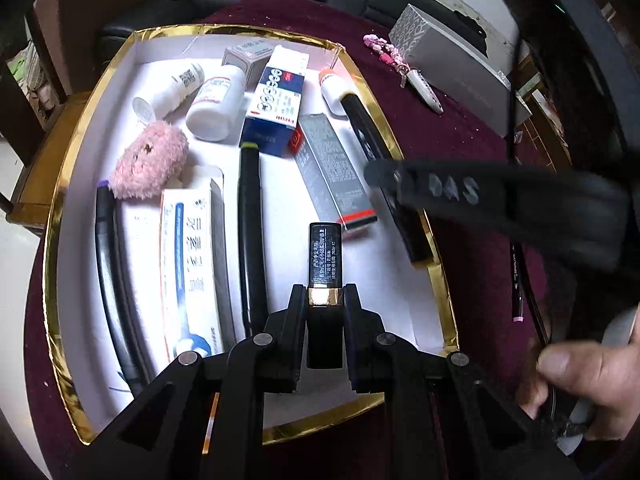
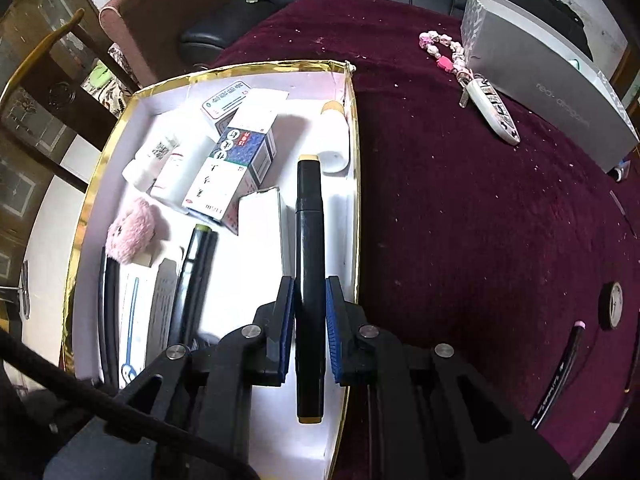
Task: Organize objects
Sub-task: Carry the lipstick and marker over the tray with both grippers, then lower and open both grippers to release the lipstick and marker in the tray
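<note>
A: Left tool (image 1: 324, 300)?
B: Clamped on black lipstick (image 1: 325, 256), above gold-rimmed tray (image 1: 64, 184).
A: Right tool (image 2: 310, 300)?
B: Clamped on black marker (image 2: 310, 240), over tray's right edge.

- My tray (image 1: 76, 184): white, gold rim.
- Cloth (image 2: 460, 208): maroon, white specks.
- Puff (image 1: 150, 162): pink.
- My lipstick (image 1: 325, 256): black, gold band.
- My marker (image 2: 309, 264): black, tan ends.

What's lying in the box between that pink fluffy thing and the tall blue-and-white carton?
Two white pill bottles, lying side by side between the pink puff and the blue carton; the left wrist view shows it best.
</note>
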